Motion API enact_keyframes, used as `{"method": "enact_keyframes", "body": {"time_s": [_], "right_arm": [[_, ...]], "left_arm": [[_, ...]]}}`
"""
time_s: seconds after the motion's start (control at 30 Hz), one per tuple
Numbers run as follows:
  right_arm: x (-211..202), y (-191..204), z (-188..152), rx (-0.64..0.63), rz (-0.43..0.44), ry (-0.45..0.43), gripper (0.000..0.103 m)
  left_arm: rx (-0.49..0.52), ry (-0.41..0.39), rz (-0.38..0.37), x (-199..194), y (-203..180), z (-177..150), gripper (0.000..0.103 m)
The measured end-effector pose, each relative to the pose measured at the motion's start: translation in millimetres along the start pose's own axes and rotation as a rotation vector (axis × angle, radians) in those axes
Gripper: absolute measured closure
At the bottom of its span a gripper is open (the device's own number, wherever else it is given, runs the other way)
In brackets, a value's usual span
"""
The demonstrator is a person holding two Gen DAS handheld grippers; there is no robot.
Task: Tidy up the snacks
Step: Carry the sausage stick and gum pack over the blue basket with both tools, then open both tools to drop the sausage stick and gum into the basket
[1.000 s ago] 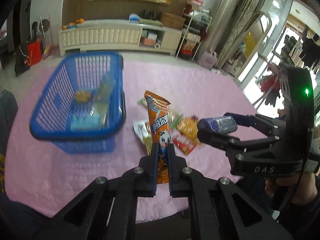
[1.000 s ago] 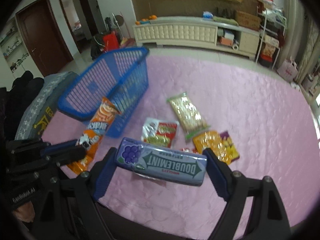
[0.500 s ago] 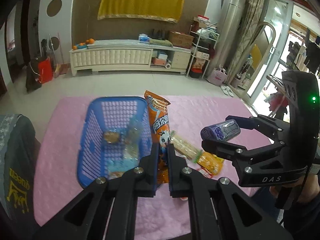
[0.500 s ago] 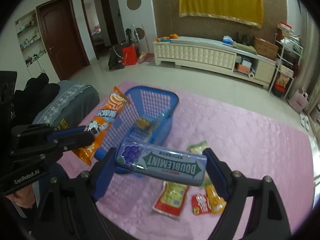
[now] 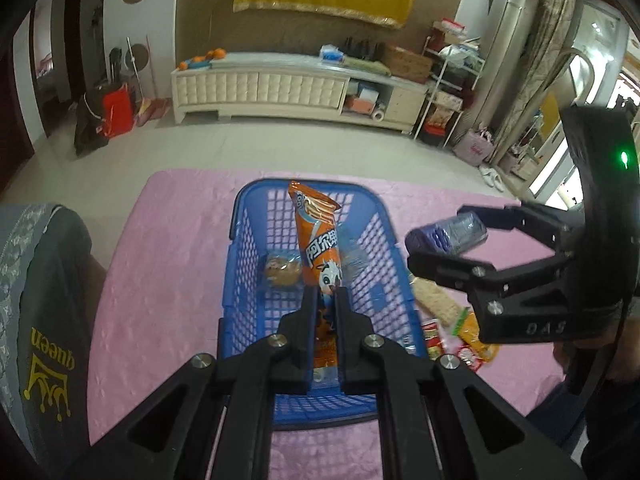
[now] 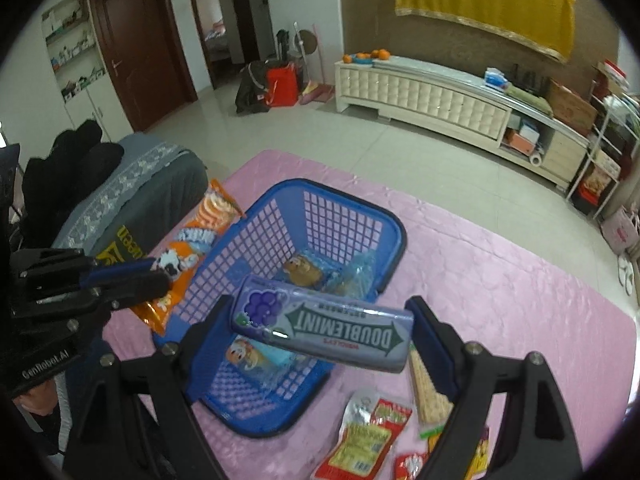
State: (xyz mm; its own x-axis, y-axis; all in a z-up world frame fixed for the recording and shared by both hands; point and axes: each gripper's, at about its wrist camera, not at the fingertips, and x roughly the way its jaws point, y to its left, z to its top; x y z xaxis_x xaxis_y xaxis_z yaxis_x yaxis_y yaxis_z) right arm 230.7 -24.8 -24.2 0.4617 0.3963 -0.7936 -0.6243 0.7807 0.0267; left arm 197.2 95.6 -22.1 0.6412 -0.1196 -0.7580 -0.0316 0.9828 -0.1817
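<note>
My left gripper (image 5: 327, 295) is shut on an orange snack packet (image 5: 318, 236) and holds it upright above the blue basket (image 5: 240, 216). It also shows in the right wrist view (image 6: 160, 276), with the packet (image 6: 196, 236) beside the basket's left rim (image 6: 394, 220). My right gripper (image 6: 320, 324) is shut on a purple Doublemint gum pack (image 6: 324, 324), held crosswise above the basket's near right side. In the left wrist view the right gripper (image 5: 444, 248) sits right of the basket with the gum pack (image 5: 448, 232).
The basket holds a wrapped cookie (image 5: 282, 270) and clear wrapped snacks (image 6: 256, 354). Several loose snack packets (image 6: 364, 436) lie on the pink tablecloth (image 6: 500, 300) right of the basket. A grey cushion (image 5: 44, 300) is at the table's left.
Both grippers have moved left over the basket, each keeping its item. The orange packet now hangs above the basket's inside, and the gum pack is over its near right edge.
</note>
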Motion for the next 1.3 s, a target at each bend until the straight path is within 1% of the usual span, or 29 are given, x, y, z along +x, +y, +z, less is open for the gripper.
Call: {"method": "enact_keyframes", "body": {"time_s": [0.17,0.27,0.33,0.47,0.63,0.73,0.77,0.8,0.83,0.87,0.93,1.1,1.17,1.3], "right_arm": [[38.7,3.5,11.9,-0.079,-0.028,0.076,0.016],[62.0,0.4,17.7,-0.105,-0.04,0.124,0.016],[75.1,-2.6,19.6,-0.097,-0.043,0.152,0.016],[96.2,-11.1,26.7,-0.037,-0.014,0.189,0.016],[106.2,-8.9,36.4,-0.027,-0.013,0.189,0.016],[114.3,-10.7,40.9,-0.01,-0.027,0.215,0.015],[116.2,-10.5,40.9,-0.004,-0.027,0.223,0.014],[116.7,-10.0,40.9,-0.001,-0.027,0.222,0.012],[115.8,-11.0,41.4,0.006,-0.029,0.214,0.011],[112.9,-13.1,40.6,0.022,-0.033,0.202,0.011],[107.4,-16.5,39.2,0.046,-0.03,0.192,0.006],[85.9,-12.5,27.2,0.033,-0.043,0.182,0.005],[74.6,-11.1,17.0,0.03,-0.047,0.183,0.005],[53.6,-14.1,0.9,0.062,-0.051,0.167,0.005]], "left_arm": [[-0.019,0.042,-0.007,23.5,8.5,3.0,0.096],[-0.028,0.059,-0.013,33.8,11.8,2.8,0.096],[-0.028,0.072,-0.01,41.1,14.0,4.4,0.096],[-0.022,0.094,0.0,53.4,13.8,9.5,0.096],[-0.027,0.111,-0.003,66.8,17.5,17.0,0.095],[-0.031,0.121,0.033,72.6,20.5,17.5,0.095],[-0.041,0.123,0.029,73.7,22.7,18.3,0.092],[-0.052,0.126,0.021,73.7,24.6,18.2,0.085],[-0.066,0.126,0.011,72.6,26.8,17.4,0.073],[-0.074,0.122,0.005,70.9,28.4,16.3,0.069],[-0.08,0.116,0.008,65.5,29.1,12.8,0.067],[-0.066,0.107,0.018,55.7,26.8,4.2,0.065],[-0.059,0.1,0.023,50.1,22.5,0.1,0.061],[-0.042,0.092,0.03,39.7,17.8,-7.5,0.058]]}}
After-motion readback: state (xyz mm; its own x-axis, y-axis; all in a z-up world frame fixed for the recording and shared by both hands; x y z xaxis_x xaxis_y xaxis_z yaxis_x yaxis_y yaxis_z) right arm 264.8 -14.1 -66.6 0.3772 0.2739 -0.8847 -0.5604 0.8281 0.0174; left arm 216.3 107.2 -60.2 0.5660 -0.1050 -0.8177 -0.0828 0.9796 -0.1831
